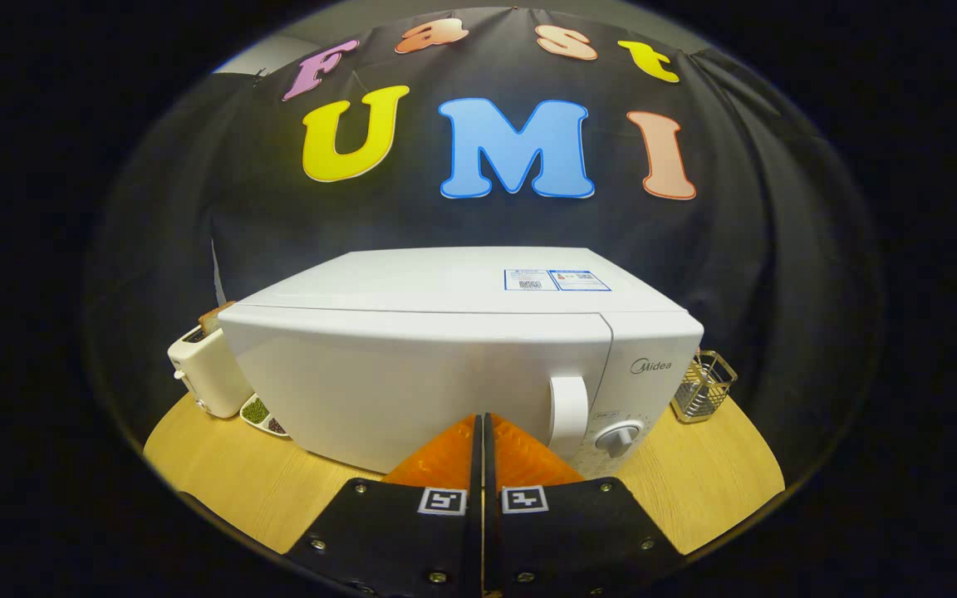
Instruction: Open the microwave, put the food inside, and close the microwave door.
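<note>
In the gripper view, the hand-held gripper (pixel 483 419) is sitting at six o'clock with its two orange fingers (pixel 445 457) pressed together, leaving only a thin dark seam between them and nothing held. Just ahead of the fingertips, toward twelve o'clock, the white microwave (pixel 445 349) is standing on the wooden bench (pixel 221 482) with its door (pixel 412 382) lying flush and closed. The door's white handle (pixel 568 415) is showing upright at about one o'clock from the fingertips, just beside them, though whether they are touching the door is hard to tell. A round dial (pixel 618 435) is sitting on the control panel just to the three o'clock side of the handle. At about nine o'clock from the microwave, a cream toaster (pixel 200 374) is standing close against its side, with a slice of bread (pixel 213 317) sticking up out of the slot. A small white dish (pixel 264 415) carrying green and dark food is lying on the bench at the microwave's lower corner, just below the toaster. At three o'clock from the microwave, a wire basket (pixel 703 386) is resting on the bench, near the appliance's side.
</note>
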Motion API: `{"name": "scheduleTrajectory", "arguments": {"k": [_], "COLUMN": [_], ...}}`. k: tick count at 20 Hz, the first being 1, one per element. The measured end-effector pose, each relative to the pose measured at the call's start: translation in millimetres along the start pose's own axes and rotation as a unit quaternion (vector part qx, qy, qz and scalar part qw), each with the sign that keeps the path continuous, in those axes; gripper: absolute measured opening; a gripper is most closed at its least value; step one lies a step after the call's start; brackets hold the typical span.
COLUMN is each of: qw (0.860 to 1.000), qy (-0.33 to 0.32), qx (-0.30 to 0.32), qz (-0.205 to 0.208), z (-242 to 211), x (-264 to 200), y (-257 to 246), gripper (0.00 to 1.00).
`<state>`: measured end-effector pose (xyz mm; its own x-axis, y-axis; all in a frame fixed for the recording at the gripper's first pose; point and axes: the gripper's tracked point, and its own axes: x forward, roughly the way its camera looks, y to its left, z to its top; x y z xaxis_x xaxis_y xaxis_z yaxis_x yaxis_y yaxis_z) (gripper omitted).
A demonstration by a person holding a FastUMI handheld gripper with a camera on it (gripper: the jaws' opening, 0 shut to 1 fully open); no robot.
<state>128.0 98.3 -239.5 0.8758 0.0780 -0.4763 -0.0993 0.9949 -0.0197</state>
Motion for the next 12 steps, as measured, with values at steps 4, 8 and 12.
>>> {"name": "scheduleTrajectory", "arguments": {"k": [4, 8, 12], "qw": [0.999, 0.998, 0.996], "qy": [-0.032, -0.058, -0.082], "qx": [-0.009, 0.004, 0.009], "qz": [-0.007, -0.012, -0.016], "z": [17, 28, 36], "x": [-39, -82, -123], "y": [5, 12, 28], "gripper": [0.01, 0.01, 0.01]}}
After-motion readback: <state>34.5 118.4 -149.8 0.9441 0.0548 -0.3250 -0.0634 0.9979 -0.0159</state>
